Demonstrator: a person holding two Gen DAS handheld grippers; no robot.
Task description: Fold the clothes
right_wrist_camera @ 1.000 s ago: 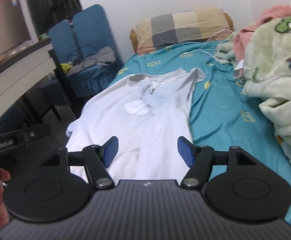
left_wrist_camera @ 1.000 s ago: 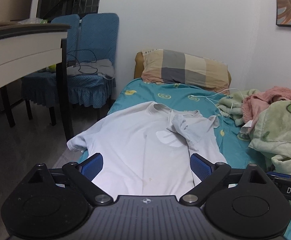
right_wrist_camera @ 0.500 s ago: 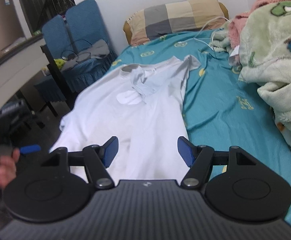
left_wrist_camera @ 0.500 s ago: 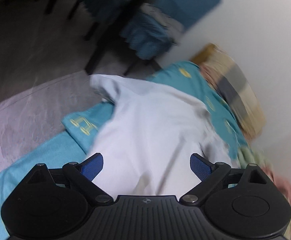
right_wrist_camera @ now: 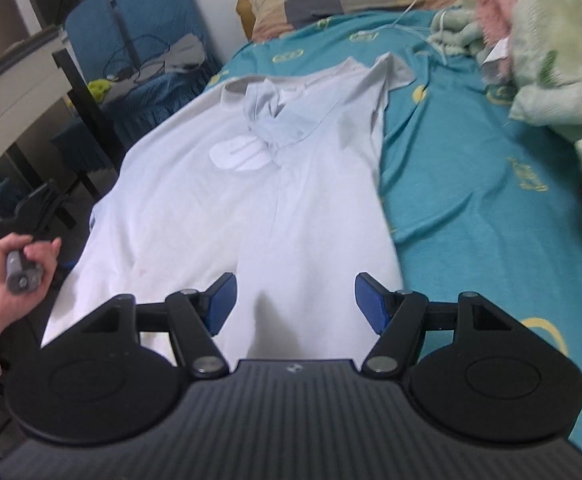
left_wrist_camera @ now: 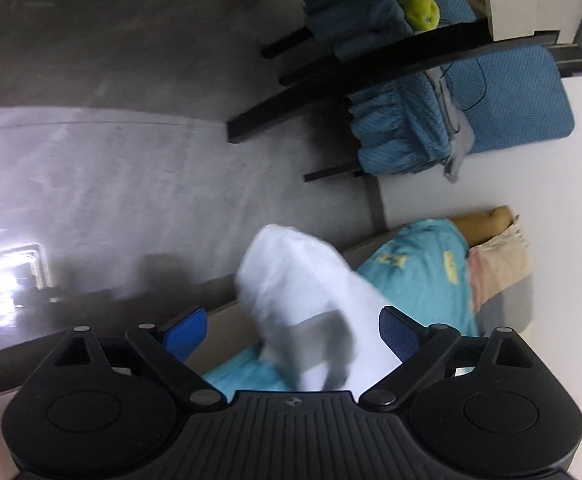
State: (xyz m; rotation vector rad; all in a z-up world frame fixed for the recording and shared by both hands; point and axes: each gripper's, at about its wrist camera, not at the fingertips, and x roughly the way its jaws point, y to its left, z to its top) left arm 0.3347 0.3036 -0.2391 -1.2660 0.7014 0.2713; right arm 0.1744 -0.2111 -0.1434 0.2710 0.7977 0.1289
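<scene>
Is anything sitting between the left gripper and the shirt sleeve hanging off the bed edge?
Nothing visible. The left gripper is open with the white sleeve just ahead between its fingers; only the teal bedsheet lies beside it.

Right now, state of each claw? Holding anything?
Left claw: open, holding nothing; the white shirt sleeve lies ahead between its fingers, ungripped.
Right claw: open, empty, above the shirt's lower part.

Bed's right: green blanket (right_wrist_camera: 563, 40) heaped, blocking that side.
Bed's left: desk leg (right_wrist_camera: 83, 92) and blue chairs (right_wrist_camera: 139, 20) stood near.
Middle: teal sheet (right_wrist_camera: 471, 184) lay open.
</scene>
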